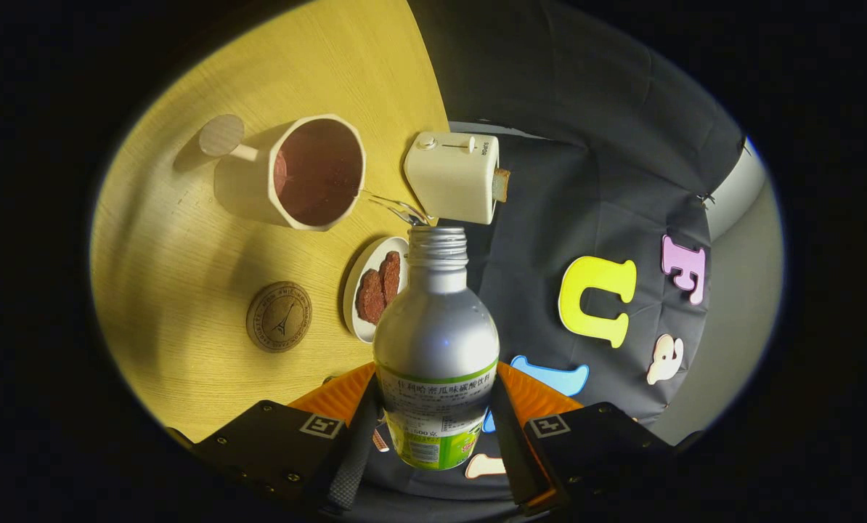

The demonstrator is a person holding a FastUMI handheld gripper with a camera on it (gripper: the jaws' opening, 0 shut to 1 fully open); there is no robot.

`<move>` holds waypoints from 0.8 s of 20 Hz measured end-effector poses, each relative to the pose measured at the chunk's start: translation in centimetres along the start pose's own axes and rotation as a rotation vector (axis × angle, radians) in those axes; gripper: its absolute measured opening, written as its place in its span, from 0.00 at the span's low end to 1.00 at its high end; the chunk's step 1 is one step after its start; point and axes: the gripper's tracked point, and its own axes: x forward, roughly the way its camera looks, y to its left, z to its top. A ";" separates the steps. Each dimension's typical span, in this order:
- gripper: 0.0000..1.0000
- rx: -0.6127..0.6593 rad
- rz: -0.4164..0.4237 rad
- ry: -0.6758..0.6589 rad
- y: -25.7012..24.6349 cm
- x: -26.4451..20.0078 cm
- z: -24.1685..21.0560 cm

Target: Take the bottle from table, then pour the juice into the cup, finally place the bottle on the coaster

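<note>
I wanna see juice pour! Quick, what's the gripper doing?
Gripper: shut on the bottle, both fingers pressing its sides.

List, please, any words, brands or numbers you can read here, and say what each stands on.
On the bottle, gripped in the shut claw: a printed label, too small to quote reliably.
On the coaster: a ring of lettering around a tower drawing, too small to read.
On the toaster: a short brand word, blurred.
</note>
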 end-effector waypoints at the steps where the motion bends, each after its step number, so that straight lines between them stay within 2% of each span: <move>1: 0.77 -0.002 0.000 -0.001 -0.1 0.0 0.0; 16: 0.77 -0.042 -0.002 -0.016 -0.2 0.1 0.6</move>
